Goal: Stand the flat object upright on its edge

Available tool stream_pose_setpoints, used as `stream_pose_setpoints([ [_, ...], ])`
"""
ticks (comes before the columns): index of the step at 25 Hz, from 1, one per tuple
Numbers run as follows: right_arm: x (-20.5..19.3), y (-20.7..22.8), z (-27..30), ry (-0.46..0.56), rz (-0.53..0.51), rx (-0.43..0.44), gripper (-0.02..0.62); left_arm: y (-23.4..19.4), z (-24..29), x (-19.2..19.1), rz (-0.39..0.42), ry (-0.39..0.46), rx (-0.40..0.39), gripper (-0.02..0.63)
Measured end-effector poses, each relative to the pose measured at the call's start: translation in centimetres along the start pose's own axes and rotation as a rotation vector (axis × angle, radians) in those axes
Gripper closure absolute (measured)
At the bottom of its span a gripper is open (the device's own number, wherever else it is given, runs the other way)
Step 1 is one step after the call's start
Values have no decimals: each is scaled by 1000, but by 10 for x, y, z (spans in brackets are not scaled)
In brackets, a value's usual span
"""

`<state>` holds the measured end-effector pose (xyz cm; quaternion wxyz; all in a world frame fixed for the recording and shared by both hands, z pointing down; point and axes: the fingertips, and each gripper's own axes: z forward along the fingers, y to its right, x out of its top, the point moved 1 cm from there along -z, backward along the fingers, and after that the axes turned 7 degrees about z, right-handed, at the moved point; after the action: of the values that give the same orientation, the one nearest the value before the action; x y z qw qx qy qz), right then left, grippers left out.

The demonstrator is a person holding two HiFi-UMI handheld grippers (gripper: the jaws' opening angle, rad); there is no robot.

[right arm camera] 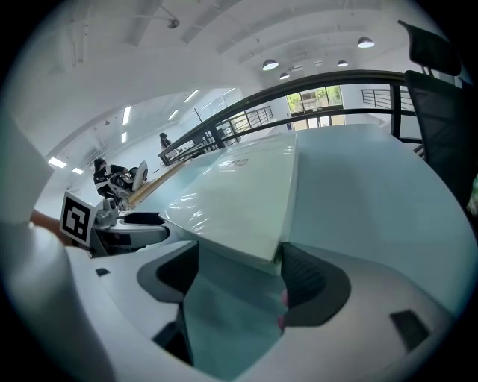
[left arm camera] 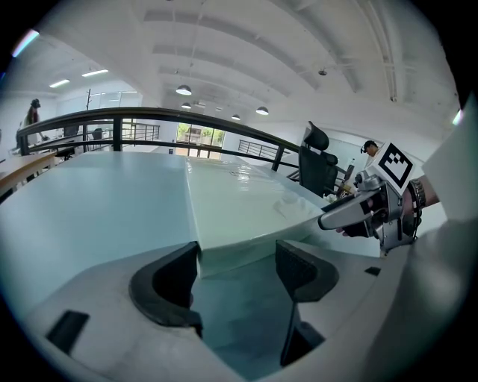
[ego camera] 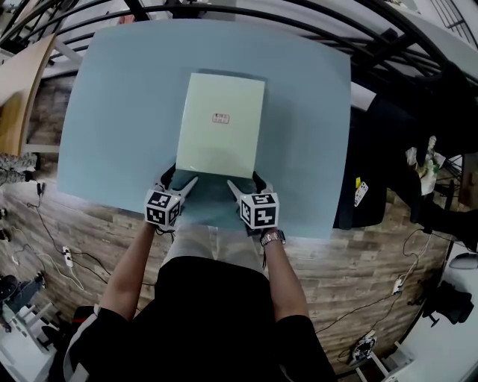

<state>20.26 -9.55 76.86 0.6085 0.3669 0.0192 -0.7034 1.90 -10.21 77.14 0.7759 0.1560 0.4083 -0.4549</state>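
Just ahead of the left gripper (ego camera: 179, 177) and right gripper (ego camera: 245, 181), each with jaws apart astride a near corner, pale green flat object (ego camera: 220, 123) lying on the blue counter (ego camera: 112, 112).

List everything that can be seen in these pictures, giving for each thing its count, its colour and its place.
flat object: one, pale green with a small label in its middle, lying flat on the middle of the table.
table: one, light blue, in front of the person.
railing: one, black, curving past the table's far edge.
office chair: one, black, beyond the table's right side.
floor: wood-patterned brown, with cables lying on it.
watch: one, on the right wrist.
left gripper: one, white with a black-and-white marker cube, jaws apart at the object's near left corner.
right gripper: one, of the same colours, jaws apart at the near right corner.
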Motion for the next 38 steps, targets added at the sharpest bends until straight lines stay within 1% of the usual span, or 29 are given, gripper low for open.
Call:
stream_pose_setpoints([
  [8, -1, 2, -1, 1, 26, -21, 259, 3, 1, -2, 0, -21, -36, 276],
  [19, -7, -11, -14, 6, 33, -25, 259, 6, -14, -2, 18, -33, -61, 278],
  [25, -11, -14, -23, 17, 42, -8, 259, 13, -20, -2, 14, -23, -84, 278],
  [33, -7, -17, -36, 39, 39, -17, 259, 23, -32, 8, 56, -10, -109, 278],
  [38, 3, -25, -45, 72, 24, -21, 259, 20, -39, 24, 66, 48, -107, 278],
])
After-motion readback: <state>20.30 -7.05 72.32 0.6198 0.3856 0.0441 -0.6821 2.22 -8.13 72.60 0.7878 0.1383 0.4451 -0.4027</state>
